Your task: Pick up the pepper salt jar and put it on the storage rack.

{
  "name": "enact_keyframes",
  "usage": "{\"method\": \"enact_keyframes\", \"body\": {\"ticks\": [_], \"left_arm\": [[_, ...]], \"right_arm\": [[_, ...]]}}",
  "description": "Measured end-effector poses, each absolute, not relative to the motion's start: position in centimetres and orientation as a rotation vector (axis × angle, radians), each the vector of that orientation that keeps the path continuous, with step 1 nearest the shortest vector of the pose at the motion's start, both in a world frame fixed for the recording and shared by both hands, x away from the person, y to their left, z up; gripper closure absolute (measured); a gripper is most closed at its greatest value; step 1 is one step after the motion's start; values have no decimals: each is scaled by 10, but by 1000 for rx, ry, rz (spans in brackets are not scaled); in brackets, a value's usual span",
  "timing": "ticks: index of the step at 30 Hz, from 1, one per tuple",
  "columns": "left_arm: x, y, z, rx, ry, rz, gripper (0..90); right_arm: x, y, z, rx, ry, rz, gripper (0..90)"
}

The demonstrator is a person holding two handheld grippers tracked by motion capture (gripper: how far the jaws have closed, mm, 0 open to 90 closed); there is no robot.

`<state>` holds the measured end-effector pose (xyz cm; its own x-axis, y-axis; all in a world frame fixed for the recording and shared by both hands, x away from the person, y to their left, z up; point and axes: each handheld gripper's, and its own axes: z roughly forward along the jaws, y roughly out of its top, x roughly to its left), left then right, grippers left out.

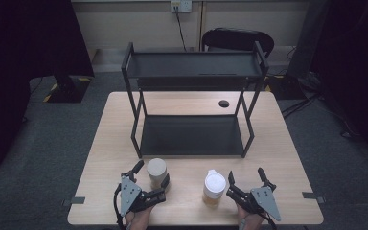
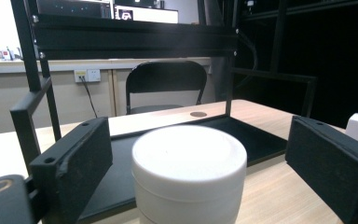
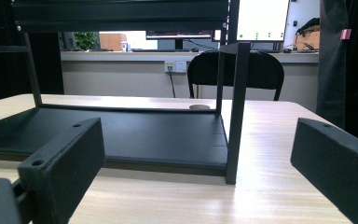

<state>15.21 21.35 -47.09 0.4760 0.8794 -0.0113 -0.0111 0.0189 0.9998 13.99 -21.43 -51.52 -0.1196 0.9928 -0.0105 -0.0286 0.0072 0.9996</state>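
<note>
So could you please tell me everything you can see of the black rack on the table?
The black rack is a two-tier shelf, metal by its look, with thin square posts and a low rail around each tier. It stands upright on the middle of the wooden table, its lower tray flat on the tabletop. Both tiers look bare. The two cups stand in front of it without touching it.

Two white-lidded cylindrical jars upright on light wooden table, before black two-tier metal shelf (image 1: 191, 134): left jar (image 1: 156, 173), right jar (image 1: 214, 188), well apart.
</note>
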Motion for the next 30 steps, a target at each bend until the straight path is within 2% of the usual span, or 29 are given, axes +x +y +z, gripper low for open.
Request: {"method": "enact_keyframes", "body": {"ticks": [18, 30], "left_arm": [[163, 211, -485, 1416, 895, 803, 197], [167, 213, -490, 1423, 875, 791, 318]], "right_arm": [[140, -214, -515, 1122, 1280, 1303, 19], [140, -214, -515, 1122, 1280, 1304, 19]]}}
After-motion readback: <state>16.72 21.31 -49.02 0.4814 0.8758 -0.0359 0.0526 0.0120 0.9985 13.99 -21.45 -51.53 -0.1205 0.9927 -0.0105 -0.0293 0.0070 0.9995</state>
